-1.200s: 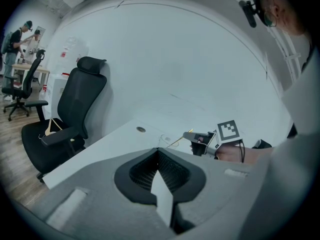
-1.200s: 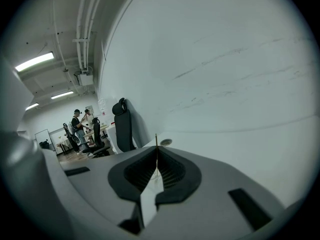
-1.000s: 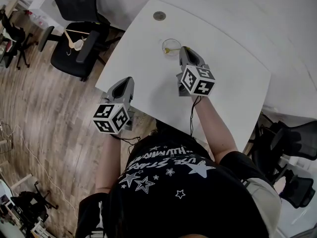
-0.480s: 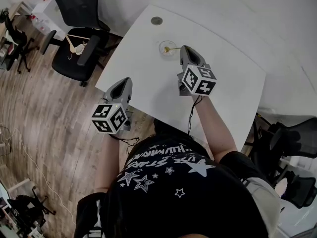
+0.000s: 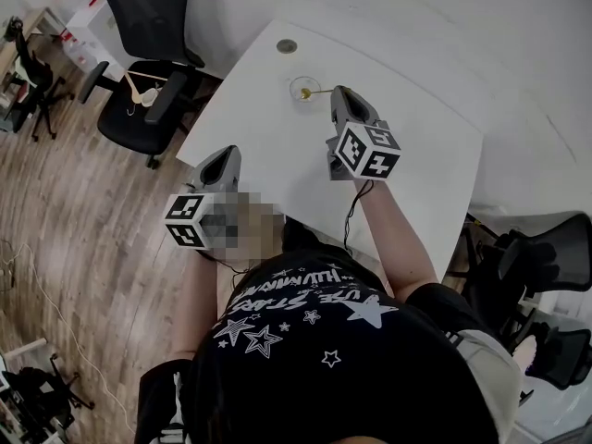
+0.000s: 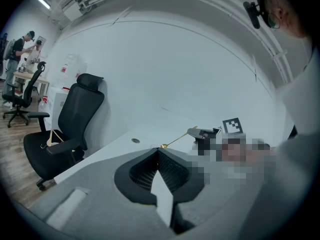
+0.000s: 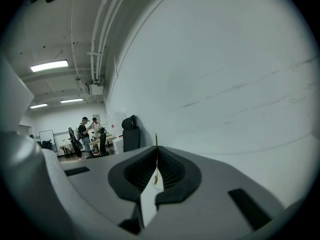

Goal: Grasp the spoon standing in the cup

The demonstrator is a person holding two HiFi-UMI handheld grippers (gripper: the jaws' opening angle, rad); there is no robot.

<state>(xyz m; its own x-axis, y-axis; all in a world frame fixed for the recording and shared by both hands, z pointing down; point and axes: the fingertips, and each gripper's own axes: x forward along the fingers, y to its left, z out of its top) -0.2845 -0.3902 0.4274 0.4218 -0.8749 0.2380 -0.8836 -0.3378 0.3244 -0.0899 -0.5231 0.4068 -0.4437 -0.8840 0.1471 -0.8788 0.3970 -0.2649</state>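
Grasp looks done: right gripper jaws clamped on thin gold spoon; spoon's far end over cup, at gripper's 9 o'clock; left gripper closed, empty; nothing obviously left.

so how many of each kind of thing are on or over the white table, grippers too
glass cup: 1
gold spoon: 1
round cap in the tabletop: 1
grippers: 2, the left gripper and the right gripper
total: 5
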